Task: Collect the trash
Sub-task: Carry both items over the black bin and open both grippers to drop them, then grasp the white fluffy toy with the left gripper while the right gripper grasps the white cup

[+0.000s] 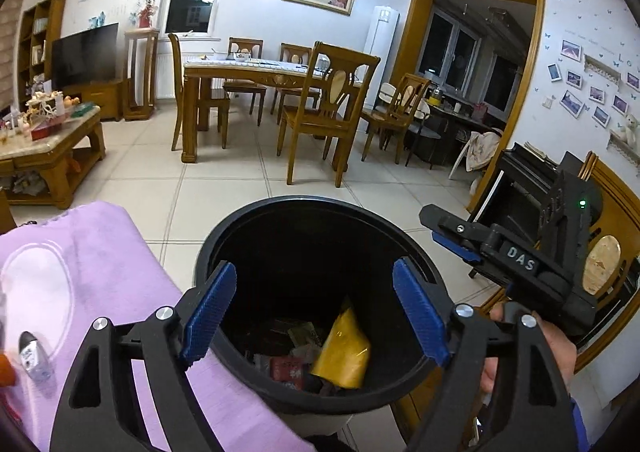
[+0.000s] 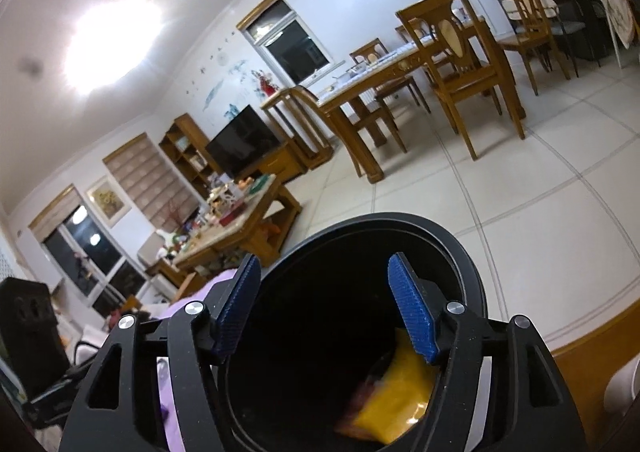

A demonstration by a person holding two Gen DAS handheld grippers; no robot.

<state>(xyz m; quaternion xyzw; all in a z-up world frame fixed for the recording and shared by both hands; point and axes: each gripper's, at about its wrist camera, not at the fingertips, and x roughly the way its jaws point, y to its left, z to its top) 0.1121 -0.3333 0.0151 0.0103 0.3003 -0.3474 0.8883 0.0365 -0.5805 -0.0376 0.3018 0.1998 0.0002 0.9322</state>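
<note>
1 black bin (image 1: 320,236) stands near, holding 1 yellow packet (image 1: 345,352), 1 red wrapper (image 1: 286,368) and a few more scraps too dim to count. 2 grippers show: the left gripper (image 1: 316,312) with 2 blue fingers (image 1: 210,308), and the right gripper (image 1: 448,230). 1 purple cloth (image 1: 100,260) lies left, with 1 small bottle (image 1: 34,356) on it. Far off: 1 dining table (image 1: 256,69), 5 chairs, 1 TV (image 1: 85,55).

bin (image 1: 224,248) mouth open above | purple cloth (image 1: 112,268) apparently touching its left
</note>
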